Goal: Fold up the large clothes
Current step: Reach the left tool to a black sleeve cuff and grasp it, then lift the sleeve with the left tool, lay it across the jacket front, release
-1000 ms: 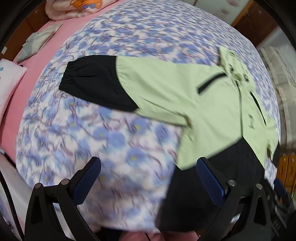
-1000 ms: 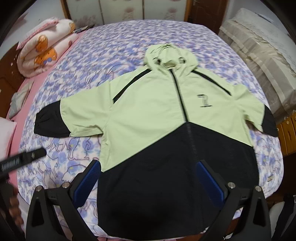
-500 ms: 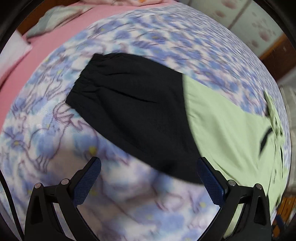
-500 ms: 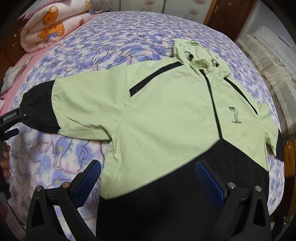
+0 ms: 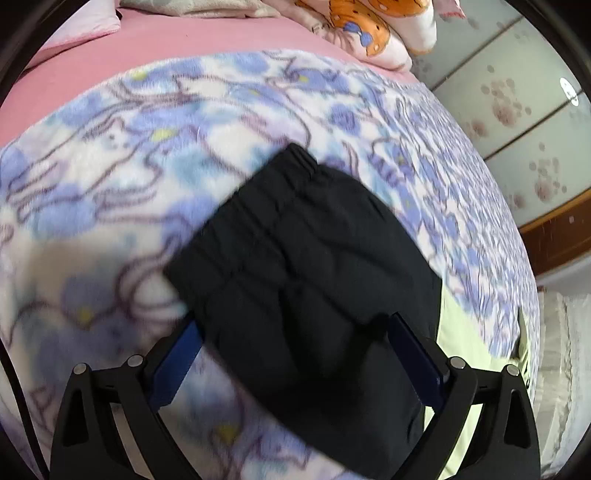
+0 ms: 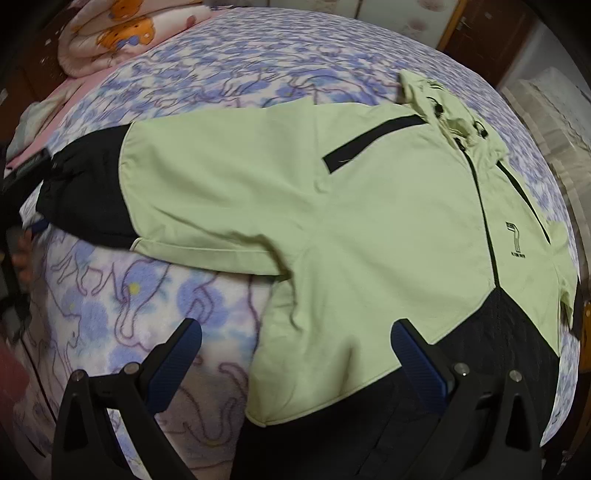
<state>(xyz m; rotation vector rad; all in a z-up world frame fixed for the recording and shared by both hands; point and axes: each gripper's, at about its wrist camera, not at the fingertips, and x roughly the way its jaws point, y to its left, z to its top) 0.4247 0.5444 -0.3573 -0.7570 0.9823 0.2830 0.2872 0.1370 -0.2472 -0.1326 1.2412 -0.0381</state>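
Left gripper (image 5: 295, 343): jaws spread wide and just now narrowing slightly, straddling the black sleeve end (image 5: 306, 280) of the jacket; cloth lies between the blue pads (image 5: 173, 365) and covers the tip of the left one; the pads do not appear to press it.

Sleeve cuff (image 5: 266, 192): gathered elastic edge, lying flat on the floral blanket (image 5: 129, 177), with bare blanket open on the far side and to the left.

Beyond, left wrist view only: pink sheet (image 5: 166, 48), a folded cartoon-print quilt (image 5: 369, 29) at the bed's far edge, and panelled cupboard doors (image 5: 524, 122).

Right gripper (image 6: 295, 350): unclenched, nothing between its jaws, hovering over the jacket's side edge where pale green meets black, left finger above blanket, right finger above the black hem panel (image 6: 498, 350).

Hooded jacket (image 6: 369, 229): spread front up across the bed, zip closed, hood (image 6: 443, 110) at the far end, near sleeve stretched toward the left edge of the bed.

Right wrist view only: the whole garment; the left gripper's body (image 6: 18, 173) and the person's fingers (image 6: 22, 254) at the sleeve end; open blanket between sleeve and hem; wooden door (image 6: 484, 29) far right.
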